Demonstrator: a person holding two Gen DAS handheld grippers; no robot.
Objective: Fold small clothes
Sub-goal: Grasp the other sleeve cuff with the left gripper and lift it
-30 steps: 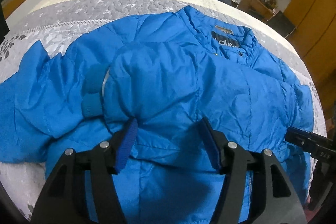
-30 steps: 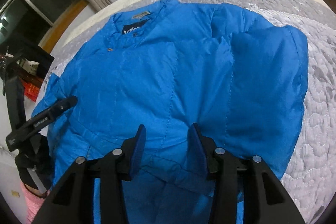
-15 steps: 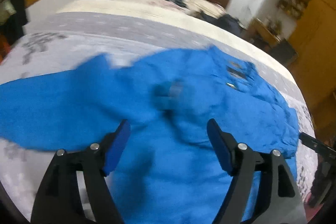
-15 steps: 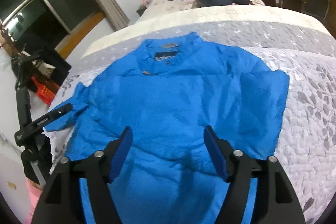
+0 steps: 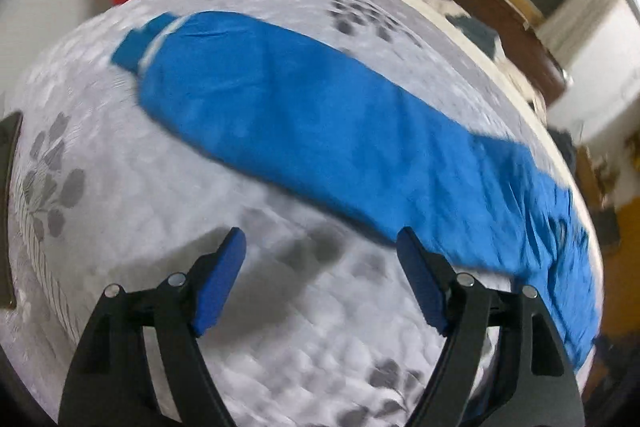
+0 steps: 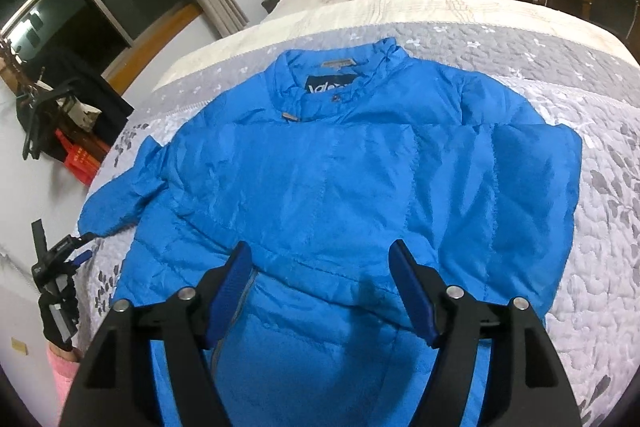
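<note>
Jacket (image 6: 340, 187): flat mid-bed (image 6: 600, 247), sleeve (image 5: 280, 115) outstretched for folding; left tongs (image 5: 320, 247) and right tongs (image 6: 320, 259) apart (nothing held).

Dim indoor light; left view blurred (fisheye).

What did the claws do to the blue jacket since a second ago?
Both claws opened and let go. The left claw swung out leftward; the puffy blue jacket's sleeve, earlier folded across the front, now lies stretched on the grey quilt. The right claw lifted back. The jacket's body stayed flat.

gaping right tongs (image 6: 320, 259) above blue jacket (image 6: 360, 167)
</note>
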